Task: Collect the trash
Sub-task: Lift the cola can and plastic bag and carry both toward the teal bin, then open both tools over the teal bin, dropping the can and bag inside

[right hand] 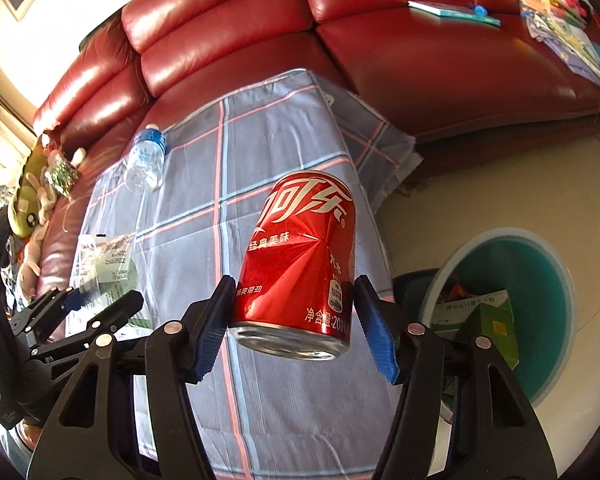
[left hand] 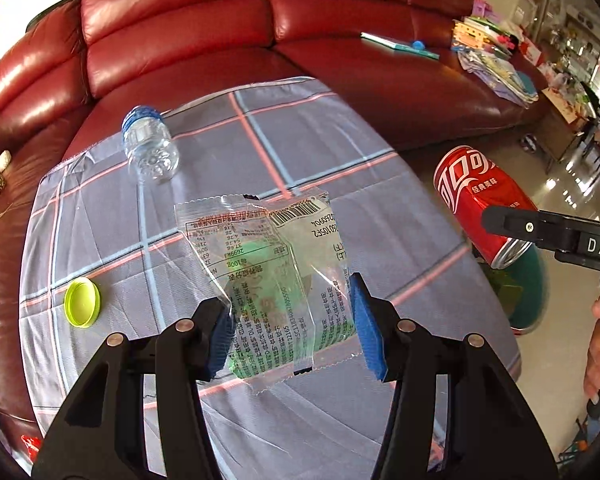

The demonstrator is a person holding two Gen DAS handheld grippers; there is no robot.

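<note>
Red leather sofa (left hand: 220,32) backs a plaid-clothed surface (left hand: 300,152). Above it, the left gripper (left hand: 292,336) clamps a clear wrapper (left hand: 276,272); the right gripper (right hand: 296,320) grips a dented red can (right hand: 300,264) near the teal bin (right hand: 540,280).

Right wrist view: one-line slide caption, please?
Right gripper holds a dented red can above the plaid cloth, beside the teal bin.
</note>
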